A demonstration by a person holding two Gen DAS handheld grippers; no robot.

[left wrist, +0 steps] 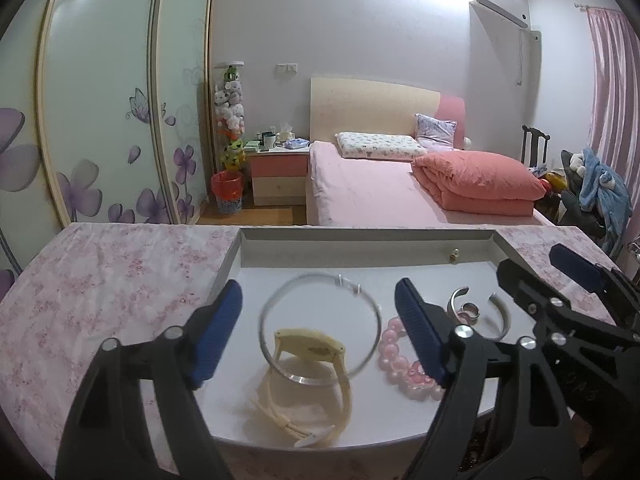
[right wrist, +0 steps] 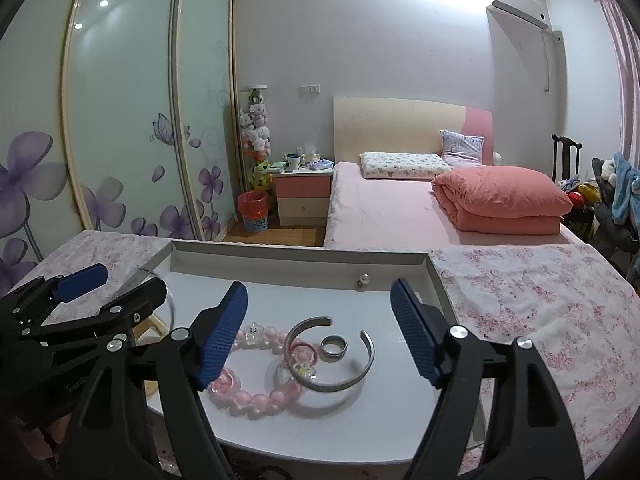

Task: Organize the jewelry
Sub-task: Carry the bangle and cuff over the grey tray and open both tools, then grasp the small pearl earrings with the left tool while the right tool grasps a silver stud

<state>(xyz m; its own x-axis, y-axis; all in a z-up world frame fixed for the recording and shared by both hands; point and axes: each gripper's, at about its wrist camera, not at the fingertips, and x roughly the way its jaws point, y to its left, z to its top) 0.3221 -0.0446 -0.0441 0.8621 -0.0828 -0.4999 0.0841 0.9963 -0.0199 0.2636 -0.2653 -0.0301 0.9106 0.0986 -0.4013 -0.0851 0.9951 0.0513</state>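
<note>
Holding both grippers side by side over the white tray, each pitched down toward the jewelry. My left gripper has its jaws spread wide, nothing gripped; the thin silver hoop bangle and cream wristwatch lie on the tray floor between the blue pads, untouched. My right gripper is also spread wide and gripping nothing; below it sit the open silver cuff, a dark metal ring inside the cuff's curve, a small pink ring with a flower charm, and the pink bead bracelet, partly behind my left pad. A small stud earring lies by the far tray wall. Tray sits on the pink floral cloth.
</note>
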